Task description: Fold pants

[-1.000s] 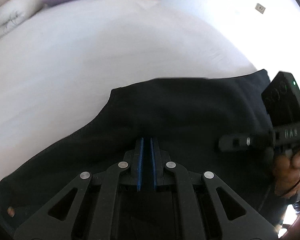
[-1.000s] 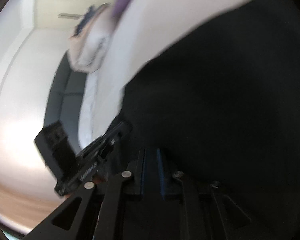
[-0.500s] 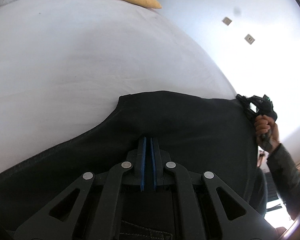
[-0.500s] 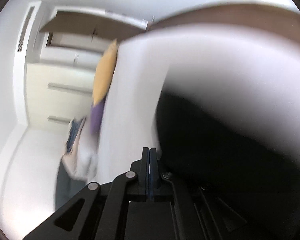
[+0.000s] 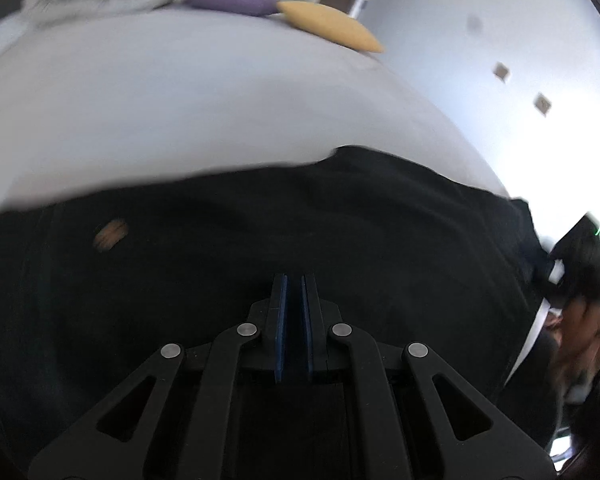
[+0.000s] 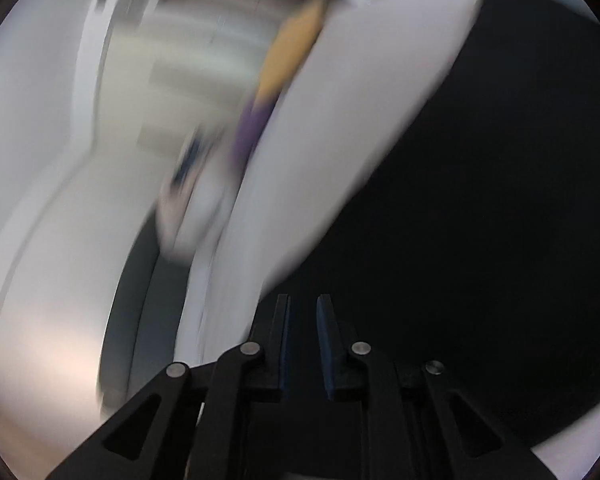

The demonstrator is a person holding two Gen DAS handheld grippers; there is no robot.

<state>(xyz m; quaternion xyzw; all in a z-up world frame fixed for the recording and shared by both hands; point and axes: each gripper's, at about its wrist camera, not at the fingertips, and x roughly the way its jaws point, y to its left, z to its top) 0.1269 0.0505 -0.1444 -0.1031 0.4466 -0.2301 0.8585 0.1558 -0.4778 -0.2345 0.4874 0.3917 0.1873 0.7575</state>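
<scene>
With the black pants point(image 5: 340, 248) now spread across the lower frame on the white bed point(image 5: 180, 112), the right gripper point(image 6: 303, 344) is opening off the cloth while the left gripper point(image 5: 294, 320) stays pinched on it, suggesting a fold just laid.

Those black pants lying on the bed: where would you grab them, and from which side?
Probably at the far right corner of the black pants, where two edges meet on the white bed. Come in low from the bare sheet beyond it, so one finger of the tool can slip under the edge. The middle lies flat and offers nothing to pinch.
</scene>
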